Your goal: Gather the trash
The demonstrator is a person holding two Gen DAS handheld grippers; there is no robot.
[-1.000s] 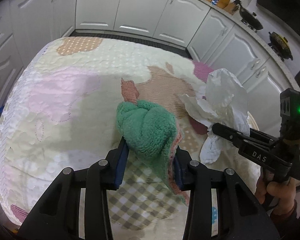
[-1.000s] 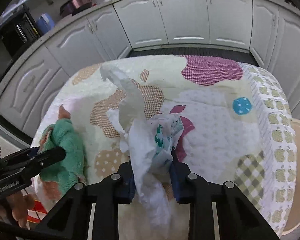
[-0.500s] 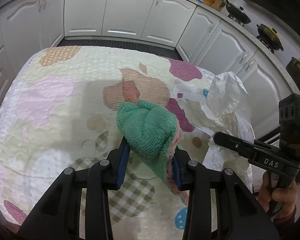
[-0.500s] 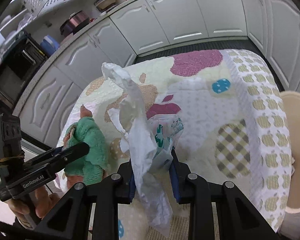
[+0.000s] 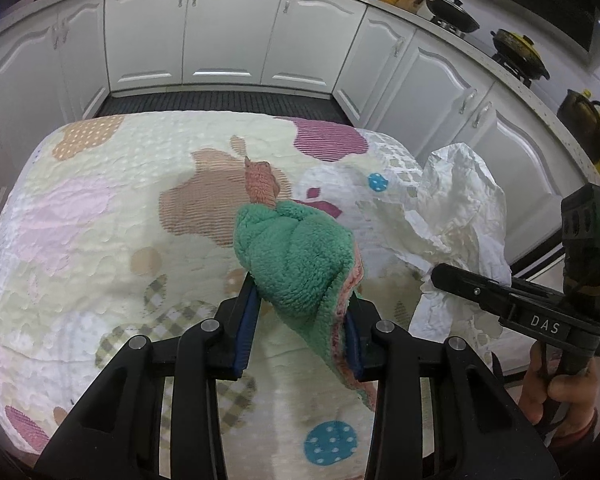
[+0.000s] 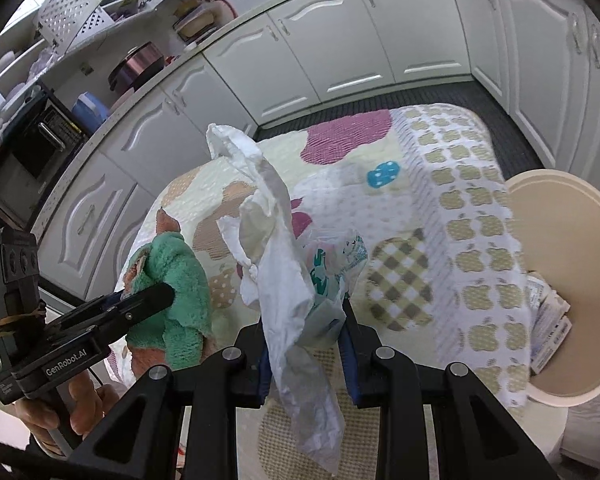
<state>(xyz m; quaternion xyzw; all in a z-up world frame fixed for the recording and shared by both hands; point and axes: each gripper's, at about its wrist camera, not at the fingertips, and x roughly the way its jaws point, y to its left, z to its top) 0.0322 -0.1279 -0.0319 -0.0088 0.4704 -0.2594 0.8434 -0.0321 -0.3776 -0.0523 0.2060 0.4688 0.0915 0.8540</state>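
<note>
My left gripper (image 5: pixel 302 292) is shut on a fluffy green cloth (image 5: pixel 296 256) with a pink-orange edge, held just above the quilted table cover (image 5: pixel 100 240). To its right, my right gripper (image 5: pixel 436 276) carries crumpled white paper (image 5: pixel 456 208). In the right wrist view, the right gripper (image 6: pixel 304 316) is shut on that white paper (image 6: pixel 276 248) together with a clear wrapper with green print (image 6: pixel 332 264). The green cloth (image 6: pixel 176 268) and left gripper (image 6: pixel 164 292) show at the left. A beige bin (image 6: pixel 560 208) stands beside the table's right end.
The bin holds some printed packaging (image 6: pixel 548 320). White kitchen cabinets (image 5: pixel 228 32) ring the table, with a dark floor mat (image 5: pixel 220 100) between. Pots (image 5: pixel 520 48) sit on the counter at right. A hand (image 6: pixel 80 404) grips the left tool.
Both grippers have moved rightwards along the table with their loads still held. The beige bin has come well into the right wrist view.
</note>
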